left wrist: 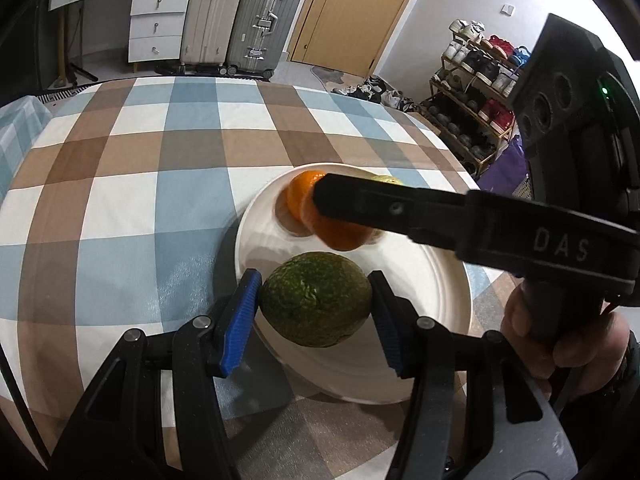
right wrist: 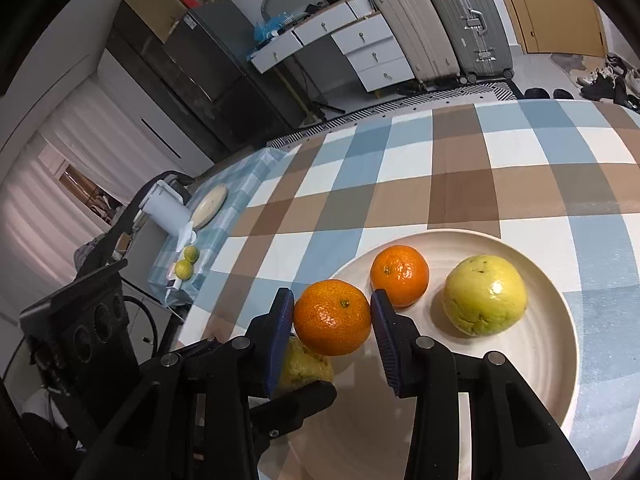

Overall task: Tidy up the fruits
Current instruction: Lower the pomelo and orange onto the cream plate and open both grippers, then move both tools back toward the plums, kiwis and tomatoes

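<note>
My left gripper [left wrist: 316, 292] is shut on a green mottled citrus fruit [left wrist: 316, 300], held just over the near part of a cream plate [left wrist: 440, 320]. My right gripper [right wrist: 332, 316] is shut on an orange mandarin [right wrist: 332, 322], above the plate's left side [right wrist: 552, 360]. In the left wrist view the right gripper's finger [left wrist: 380, 204] crosses over the plate with that mandarin [left wrist: 336, 232]. A second mandarin [right wrist: 400, 274] and a yellow-green guava-like fruit [right wrist: 484, 294] lie on the plate. The green fruit [right wrist: 306, 364] shows partly under my right gripper.
The plate lies on a blue, brown and white checked tablecloth [left wrist: 140, 184]. A side table at far left holds two small limes [right wrist: 187, 262], a round wooden board [right wrist: 209, 205] and a white jug [right wrist: 164, 206]. Suitcases [left wrist: 240, 20], drawers and a shoe rack [left wrist: 476, 88] stand beyond the table.
</note>
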`<state>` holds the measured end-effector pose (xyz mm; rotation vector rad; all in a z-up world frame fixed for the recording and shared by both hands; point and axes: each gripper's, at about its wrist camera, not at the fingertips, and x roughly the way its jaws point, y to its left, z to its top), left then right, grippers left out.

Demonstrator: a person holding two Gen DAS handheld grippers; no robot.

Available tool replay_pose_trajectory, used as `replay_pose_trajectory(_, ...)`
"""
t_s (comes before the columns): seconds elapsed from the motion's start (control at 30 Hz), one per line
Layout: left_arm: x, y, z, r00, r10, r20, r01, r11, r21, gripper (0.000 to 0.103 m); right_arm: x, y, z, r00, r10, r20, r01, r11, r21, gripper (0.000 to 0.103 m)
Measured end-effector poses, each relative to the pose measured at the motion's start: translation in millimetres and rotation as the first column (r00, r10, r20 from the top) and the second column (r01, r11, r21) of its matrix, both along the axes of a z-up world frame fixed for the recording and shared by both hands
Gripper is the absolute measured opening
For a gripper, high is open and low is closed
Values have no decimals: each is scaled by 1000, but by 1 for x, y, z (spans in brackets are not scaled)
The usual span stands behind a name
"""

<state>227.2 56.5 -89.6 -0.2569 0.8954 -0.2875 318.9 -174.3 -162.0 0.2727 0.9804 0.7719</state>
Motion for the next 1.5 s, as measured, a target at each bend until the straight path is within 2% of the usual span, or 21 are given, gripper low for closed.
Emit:
replay_pose_trajectory(0.27,7,-2,-3,1000,3,-1,-3,1000,0,52,8,8,-9,999,-35,-21,35,999,-24,43)
replay_pose_trajectory(0.37,10,-5,-3,1000,-4,-6,4,1000,21,52,6,3,-5,999,-45,-3,45,999,10,58)
replay_pose_trajectory(0.4,9,-6,-2,1000,-3,1,3,1000,26,52,5,2,-2,999,-37,3,37,999,19,66)
replay_pose_trajectory(0.47,9,-6,0,1000,1,7,-2,999,34,53,0,-3,4,999,-24,28,23,998,51,70)
replay_pose_trajectory(0.53,7,-5,2,1000,8,10,-9,999,34,54,-9,-12,12,997,-35,67,30,997,76,78)
replay_pose_trajectory(0.57,6,-5,3,1000,11,12,-12,999,33,56,-12,-15,14,996,-43,78,36,996,83,80)
replay_pose_trajectory(0.63,1,-5,7,1000,18,19,-19,999,38,66,-21,-30,19,992,-80,99,70,993,100,90)
replay_pose_trajectory(0.73,-10,-7,15,999,26,39,-28,998,54,68,-30,-46,21,988,-111,104,101,990,94,96)
replay_pose_trajectory(0.83,-23,-9,26,997,39,63,-44,996,74,77,-43,-63,22,984,-142,106,134,988,78,99)
replay_pose_trajectory(0.9,-33,-11,34,996,46,82,-53,995,84,79,-53,-75,24,978,-173,113,166,984,70,102)
replay_pose_trajectory(1.27,-87,-24,74,986,77,150,-97,987,128,86,-117,-109,47,949,-228,217,227,973,29,103)
replay_pose_trajectory(1.4,-111,-27,85,979,93,182,-119,984,134,102,-144,-114,55,937,-234,259,236,971,20,103)
replay_pose_trajectory(1.5,-130,-29,95,971,102,218,-134,982,135,102,-163,-117,60,926,-229,299,234,972,18,103)
